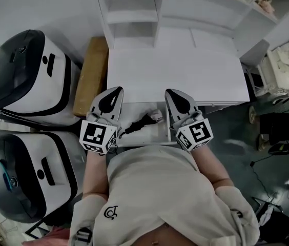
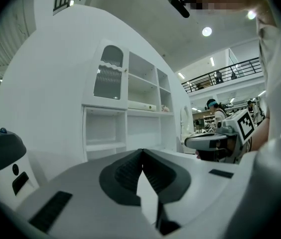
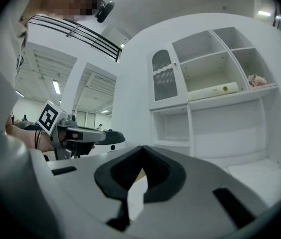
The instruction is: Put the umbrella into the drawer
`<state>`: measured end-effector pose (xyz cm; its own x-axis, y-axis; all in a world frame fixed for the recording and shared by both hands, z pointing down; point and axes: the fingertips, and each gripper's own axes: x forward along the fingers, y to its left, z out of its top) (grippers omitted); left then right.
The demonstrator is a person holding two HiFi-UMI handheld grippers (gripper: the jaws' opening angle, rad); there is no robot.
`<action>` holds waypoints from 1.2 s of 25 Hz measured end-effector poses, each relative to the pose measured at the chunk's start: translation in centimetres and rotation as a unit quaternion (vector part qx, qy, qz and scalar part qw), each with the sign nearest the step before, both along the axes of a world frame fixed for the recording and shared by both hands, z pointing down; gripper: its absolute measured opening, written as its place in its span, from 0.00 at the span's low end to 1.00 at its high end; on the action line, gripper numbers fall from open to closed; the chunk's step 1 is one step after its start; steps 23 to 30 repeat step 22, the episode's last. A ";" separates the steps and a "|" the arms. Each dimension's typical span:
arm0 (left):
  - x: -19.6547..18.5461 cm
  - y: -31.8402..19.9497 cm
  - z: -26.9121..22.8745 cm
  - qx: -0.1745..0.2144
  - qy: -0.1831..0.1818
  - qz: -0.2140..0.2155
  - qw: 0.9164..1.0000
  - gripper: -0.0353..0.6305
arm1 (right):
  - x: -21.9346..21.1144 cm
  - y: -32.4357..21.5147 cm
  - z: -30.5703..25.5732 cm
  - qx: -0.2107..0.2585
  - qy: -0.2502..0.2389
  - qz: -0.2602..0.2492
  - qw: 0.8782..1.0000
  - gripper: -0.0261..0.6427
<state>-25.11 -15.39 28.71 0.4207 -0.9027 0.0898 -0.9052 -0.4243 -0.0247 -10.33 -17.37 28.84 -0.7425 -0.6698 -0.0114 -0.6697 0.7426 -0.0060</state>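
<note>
A black folded umbrella [image 1: 140, 122] lies in the open white drawer [image 1: 161, 134] under the front edge of the white desk [image 1: 185, 76]. My left gripper [image 1: 117, 90] and right gripper [image 1: 169, 92] hover side by side above the drawer, pointing level toward the desk. Each has its jaws shut with nothing between them. The left gripper view shows my left gripper [image 2: 142, 151] closed at the tips, with the right gripper [image 2: 215, 141] beside it. The right gripper view shows my right gripper [image 3: 141, 149] closed too, and the left gripper [image 3: 88, 136] off to its left. The umbrella is in neither gripper view.
A white shelf unit [image 1: 134, 14] rises at the back of the desk. Two big white and black machines [image 1: 26, 76] [image 1: 21, 173] stand at the left, with a brown board [image 1: 90, 76] between them and the desk. Equipment and cables [image 1: 283, 86] crowd the floor at the right.
</note>
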 end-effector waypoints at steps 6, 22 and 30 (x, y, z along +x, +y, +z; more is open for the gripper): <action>0.2 -0.4 -0.1 0.001 0.000 0.009 1.000 0.07 | 0.2 -0.3 0.0 0.004 0.013 0.011 1.000 0.05; 0.0 -0.6 0.5 -0.006 0.004 0.013 1.000 0.07 | 0.1 -0.6 1.1 -0.013 0.012 0.021 1.000 0.05; 0.0 -0.6 0.5 -0.006 0.004 0.013 1.000 0.07 | 0.1 -0.6 1.1 -0.013 0.012 0.021 1.000 0.05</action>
